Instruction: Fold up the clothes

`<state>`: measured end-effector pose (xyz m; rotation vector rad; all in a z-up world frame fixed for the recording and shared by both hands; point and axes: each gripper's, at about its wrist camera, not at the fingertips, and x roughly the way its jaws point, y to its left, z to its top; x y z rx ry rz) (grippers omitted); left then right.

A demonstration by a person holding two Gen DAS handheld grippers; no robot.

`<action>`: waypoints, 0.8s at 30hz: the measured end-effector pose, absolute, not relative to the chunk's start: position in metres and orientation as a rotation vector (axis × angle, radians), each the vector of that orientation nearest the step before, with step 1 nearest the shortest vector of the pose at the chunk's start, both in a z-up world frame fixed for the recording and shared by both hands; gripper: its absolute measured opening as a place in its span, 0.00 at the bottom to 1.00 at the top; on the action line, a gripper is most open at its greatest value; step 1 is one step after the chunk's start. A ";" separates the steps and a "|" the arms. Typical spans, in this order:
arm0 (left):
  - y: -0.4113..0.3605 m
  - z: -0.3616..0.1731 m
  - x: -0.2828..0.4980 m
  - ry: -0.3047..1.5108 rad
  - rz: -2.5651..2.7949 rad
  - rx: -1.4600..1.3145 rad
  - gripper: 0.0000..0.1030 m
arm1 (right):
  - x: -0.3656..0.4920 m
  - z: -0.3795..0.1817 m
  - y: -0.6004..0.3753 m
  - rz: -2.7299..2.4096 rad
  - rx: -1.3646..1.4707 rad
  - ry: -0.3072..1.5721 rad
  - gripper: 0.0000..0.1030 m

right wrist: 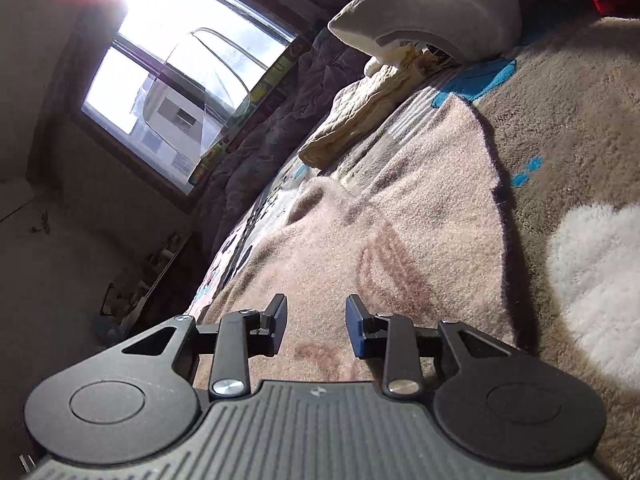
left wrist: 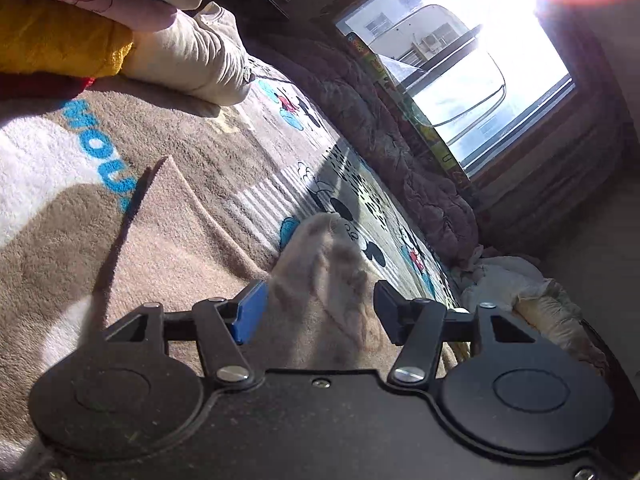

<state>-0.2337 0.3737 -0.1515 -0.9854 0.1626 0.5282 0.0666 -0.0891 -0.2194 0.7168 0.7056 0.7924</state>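
A pinkish-beige fleece garment [left wrist: 168,248] lies spread on a brown blanket [left wrist: 224,132] printed with cartoon mice. My left gripper [left wrist: 319,312] is low over it, and a raised, blurred bunch of the pink fabric fills the gap between its blue pad and its black pad, which grip it. In the right wrist view the same garment [right wrist: 360,220] lies flat with a faint printed figure on it. My right gripper [right wrist: 316,328] hovers just above it, its jaws apart with nothing pinched between them.
Folded yellow [left wrist: 60,40] and cream [left wrist: 192,60] clothes are stacked at the blanket's far left. A crumpled yellowish garment [right wrist: 360,120] and a grey-white one [right wrist: 440,8] lie beyond my right gripper. A dark quilt [left wrist: 380,132] runs under a bright window [left wrist: 460,60].
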 end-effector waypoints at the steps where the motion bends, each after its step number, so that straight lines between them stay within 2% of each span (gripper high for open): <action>1: 0.382 -0.156 -0.216 0.190 0.503 -1.009 0.56 | 0.074 -0.217 -0.076 0.819 0.689 0.729 0.36; 3: 0.398 -0.171 -0.199 0.254 0.560 -1.030 0.56 | 0.092 -0.216 -0.061 0.834 0.708 0.771 0.36; 4: 0.408 -0.179 -0.195 0.278 0.590 -1.050 0.43 | 0.102 -0.217 -0.055 0.835 0.731 0.794 0.35; 5: 0.422 -0.189 -0.204 0.277 0.624 -1.105 0.13 | 0.112 -0.218 -0.050 0.830 0.753 0.814 0.33; 6: 0.433 -0.197 -0.214 0.266 0.660 -1.155 0.06 | 0.120 -0.219 -0.056 0.768 0.752 0.813 0.22; 8: 0.442 -0.198 -0.237 0.189 0.720 -1.207 0.05 | 0.138 -0.221 -0.068 0.643 0.750 0.809 0.01; 9: 0.440 -0.191 -0.241 0.157 0.714 -1.199 0.10 | 0.146 -0.222 -0.074 0.585 0.751 0.806 0.01; 10: 0.438 -0.184 -0.246 0.126 0.708 -1.191 0.40 | 0.152 -0.222 -0.085 0.574 0.774 0.803 0.01; 11: 0.435 -0.176 -0.247 0.103 0.699 -1.176 0.61 | 0.154 -0.219 -0.089 0.577 0.765 0.790 0.07; 12: 0.430 -0.168 -0.235 0.112 0.672 -1.140 0.61 | 0.154 -0.213 -0.087 0.579 0.736 0.775 0.21; 14: 0.421 -0.154 -0.194 0.158 0.551 -1.089 0.61 | 0.158 -0.203 -0.067 0.637 0.677 0.773 0.30; 18: 0.397 -0.155 -0.088 0.328 0.354 -1.035 0.61 | 0.178 -0.192 -0.001 0.802 0.579 0.802 0.30; 24: 0.347 -0.175 0.052 0.518 0.129 -0.929 0.61 | 0.217 -0.208 0.093 0.942 0.597 0.904 0.30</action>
